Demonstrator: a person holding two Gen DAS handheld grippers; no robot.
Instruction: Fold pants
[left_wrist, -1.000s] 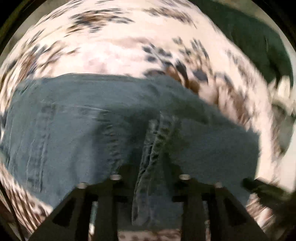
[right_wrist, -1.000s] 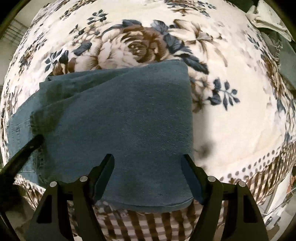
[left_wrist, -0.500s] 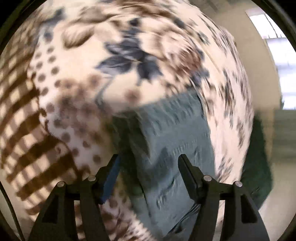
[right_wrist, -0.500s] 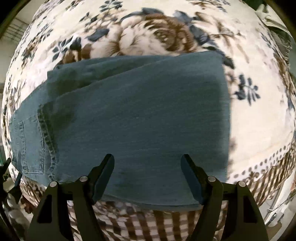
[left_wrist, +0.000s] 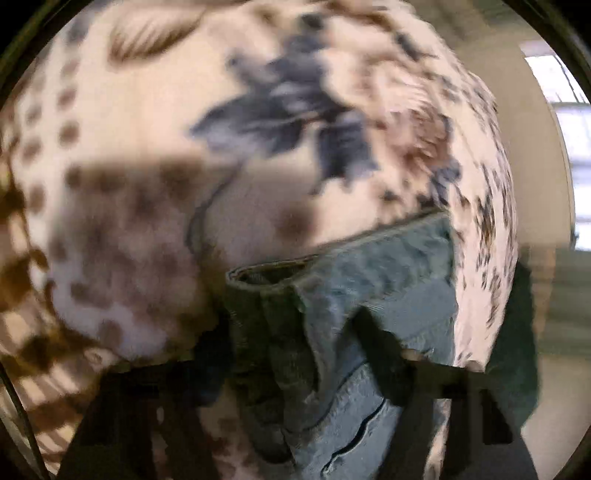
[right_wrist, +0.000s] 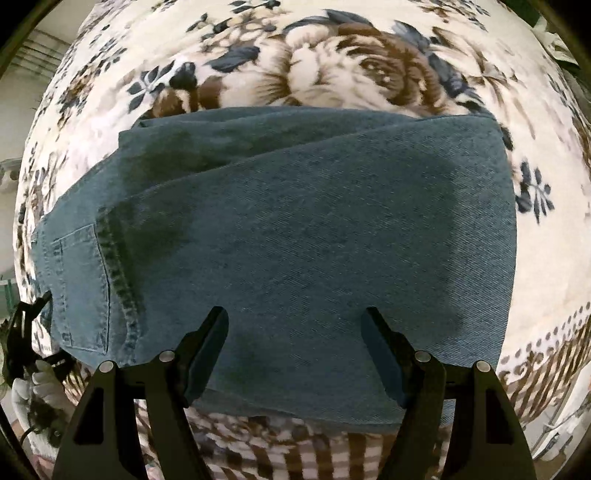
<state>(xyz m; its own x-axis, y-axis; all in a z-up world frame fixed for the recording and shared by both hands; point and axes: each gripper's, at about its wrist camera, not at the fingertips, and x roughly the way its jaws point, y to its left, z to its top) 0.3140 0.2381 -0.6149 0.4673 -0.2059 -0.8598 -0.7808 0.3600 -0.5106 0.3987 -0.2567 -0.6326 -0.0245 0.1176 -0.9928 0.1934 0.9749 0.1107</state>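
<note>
**Folded jeans under both grippers on the floral blanket**

The pants (right_wrist: 295, 229), blue-green denim, lie folded flat on a cream blanket (right_wrist: 354, 66) printed with brown roses and dark blue leaves. From the right wrist view they form a broad block: a straight folded edge on the right, a layered edge on the far side next to the large brown rose, and a back pocket (right_wrist: 79, 288) at the left end. The near edge of the pants reaches the blanket's brown checked border.

The right gripper (right_wrist: 295, 347) hangs over the near part of the pants, its jaws spread wide with bare denim showing between them and nothing caught. Whether the tips touch the cloth cannot be told.

In the left wrist view, which is blurred, the pants (left_wrist: 373, 295) show their waistband end, the opening at the top gaping a little toward the blanket (left_wrist: 155, 122). The left gripper (left_wrist: 291, 328) straddles this end with its jaws apart: the right finger lies dark across the denim, the left finger sits beside the waistband edge over the dotted part of the blanket. No cloth is pinched between them. A dark green cloth (left_wrist: 524, 350) lies beyond the blanket's right edge.
</note>
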